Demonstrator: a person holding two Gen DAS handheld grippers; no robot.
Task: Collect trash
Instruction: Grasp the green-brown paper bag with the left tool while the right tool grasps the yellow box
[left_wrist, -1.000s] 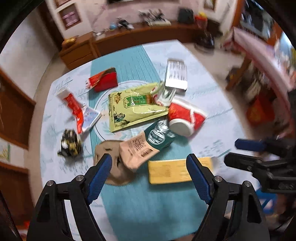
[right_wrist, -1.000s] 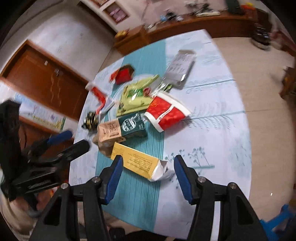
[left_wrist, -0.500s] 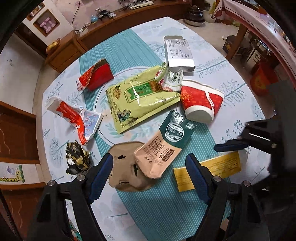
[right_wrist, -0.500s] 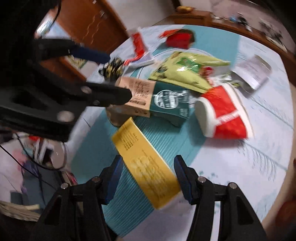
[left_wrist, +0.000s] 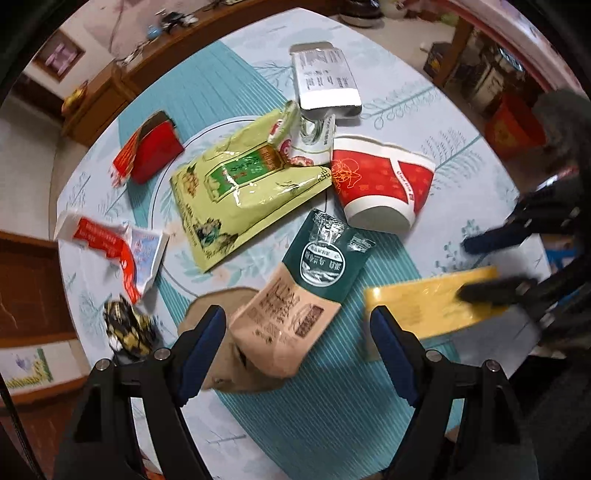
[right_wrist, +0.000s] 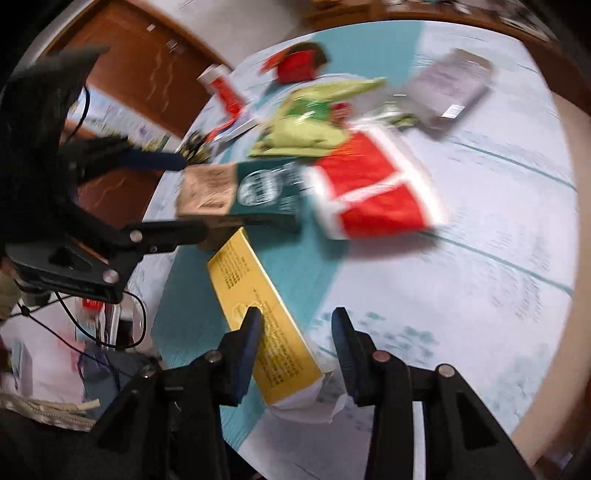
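Trash lies scattered on a round table (left_wrist: 458, 122). A flat yellow box (right_wrist: 258, 314) lies near the front edge; it also shows in the left wrist view (left_wrist: 424, 306). My right gripper (right_wrist: 297, 325) is open with its fingers either side of the box's near end. My left gripper (left_wrist: 295, 332) is open and empty above a tan and green pouch (left_wrist: 306, 288). Beyond lie a red paper cup (left_wrist: 380, 184) on its side, a yellow-green bag (left_wrist: 240, 184) and a silver pouch (left_wrist: 325, 81).
A red box (left_wrist: 151, 151), a red and white wrapper (left_wrist: 118, 251), a crumpled dark wrapper (left_wrist: 125, 328) and a brown paper piece (left_wrist: 229, 369) lie on the left. A wooden sideboard (left_wrist: 110, 85) stands behind the table. A wooden door (right_wrist: 147, 74) is at the left.
My right gripper has moved down to the yellow box and now straddles its near end. My left gripper has come closer to the table over the tan and green pouch.
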